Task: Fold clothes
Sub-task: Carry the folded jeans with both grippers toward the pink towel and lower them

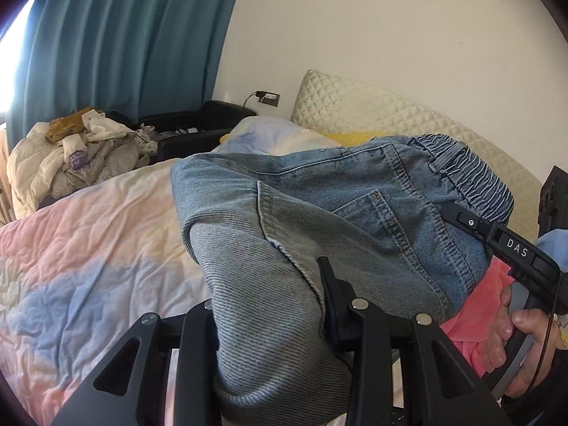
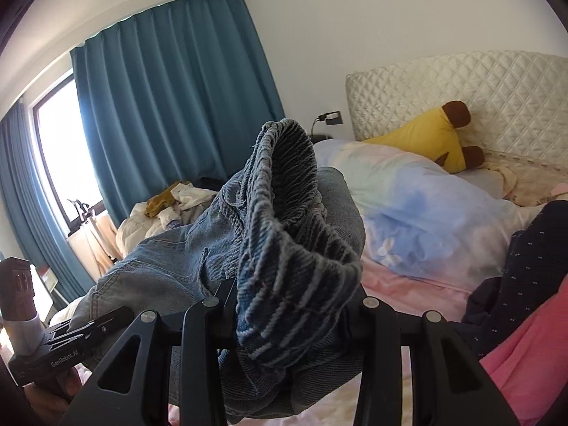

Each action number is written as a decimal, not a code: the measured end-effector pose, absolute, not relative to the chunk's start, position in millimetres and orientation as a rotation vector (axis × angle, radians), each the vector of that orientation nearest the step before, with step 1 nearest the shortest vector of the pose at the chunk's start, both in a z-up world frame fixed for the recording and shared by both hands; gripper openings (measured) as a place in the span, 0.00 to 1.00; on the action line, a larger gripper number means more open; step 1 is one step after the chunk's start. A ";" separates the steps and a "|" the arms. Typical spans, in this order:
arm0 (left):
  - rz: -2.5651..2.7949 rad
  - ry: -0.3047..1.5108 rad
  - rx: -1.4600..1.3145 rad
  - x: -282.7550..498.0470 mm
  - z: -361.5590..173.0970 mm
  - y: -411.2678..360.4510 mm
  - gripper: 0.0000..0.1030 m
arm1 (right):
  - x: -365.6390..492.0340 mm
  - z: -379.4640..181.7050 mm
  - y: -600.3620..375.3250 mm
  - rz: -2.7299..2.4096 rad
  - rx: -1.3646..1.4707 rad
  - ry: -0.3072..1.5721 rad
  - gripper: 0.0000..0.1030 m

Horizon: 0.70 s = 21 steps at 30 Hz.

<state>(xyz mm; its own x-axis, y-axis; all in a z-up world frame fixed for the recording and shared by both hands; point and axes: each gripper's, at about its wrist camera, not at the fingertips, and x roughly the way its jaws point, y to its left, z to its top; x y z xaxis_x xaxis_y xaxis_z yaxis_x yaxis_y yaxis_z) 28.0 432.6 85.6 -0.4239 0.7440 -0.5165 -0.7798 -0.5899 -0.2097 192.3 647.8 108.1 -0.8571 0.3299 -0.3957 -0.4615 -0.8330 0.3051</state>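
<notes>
Yellow plush toy (image 2: 426,135), right view only

The jeans (image 1: 355,206) were faded denim, coarse-woven, with a ribbed elastic waistband (image 2: 284,191). Both claws, left (image 1: 269,319) and right (image 2: 291,319), looked matt black plastic with small metal pins. The bedspread (image 1: 88,248) was soft, crinkled cloth; the headboard (image 2: 479,92) glossy quilted fabric.

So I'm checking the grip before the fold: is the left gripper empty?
No, the left gripper is shut on the jeans, with denim bunched between its fingers.
</notes>
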 end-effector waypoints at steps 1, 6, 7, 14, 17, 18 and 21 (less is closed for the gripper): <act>2.069 0.083 -0.720 27.9 80.8 442.2 0.34 | 196.5 102.7 654.1 2.605 -0.455 0.557 0.37; 2.010 0.128 -0.731 24.6 52.5 480.2 0.34 | 211.9 67.4 679.2 2.524 -0.431 0.593 0.37; 2.001 0.141 -0.733 24.1 46.5 486.7 0.34 | 214.2 59.2 683.1 2.508 -0.426 0.601 0.37; 1.937 0.222 -0.759 14.8 -1.5 522.7 0.34 | 221.4 -5.7 702.8 2.416 -0.434 0.675 0.37; 1.917 0.236 -0.789 6.3 -24.4 532.8 0.34 | 218.4 -29.5 705.8 2.393 -0.462 0.675 0.37; 1.912 0.242 -0.802 3.0 -32.1 536.1 0.34 | 215.8 -37.8 707.4 2.385 -0.484 0.681 0.37; 1.895 0.264 -0.852 -6.9 -58.4 543.9 0.34 | 206.9 -64.9 714.1 2.362 -0.572 0.702 0.37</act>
<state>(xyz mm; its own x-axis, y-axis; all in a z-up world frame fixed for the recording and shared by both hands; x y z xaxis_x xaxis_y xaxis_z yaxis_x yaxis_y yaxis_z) -6.9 543.9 -58.4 -0.2514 0.7067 -0.6613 -0.8605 -0.4760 -0.1815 206.9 714.1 -64.9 -0.7252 0.4224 -0.5437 -0.6508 -0.6782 0.3412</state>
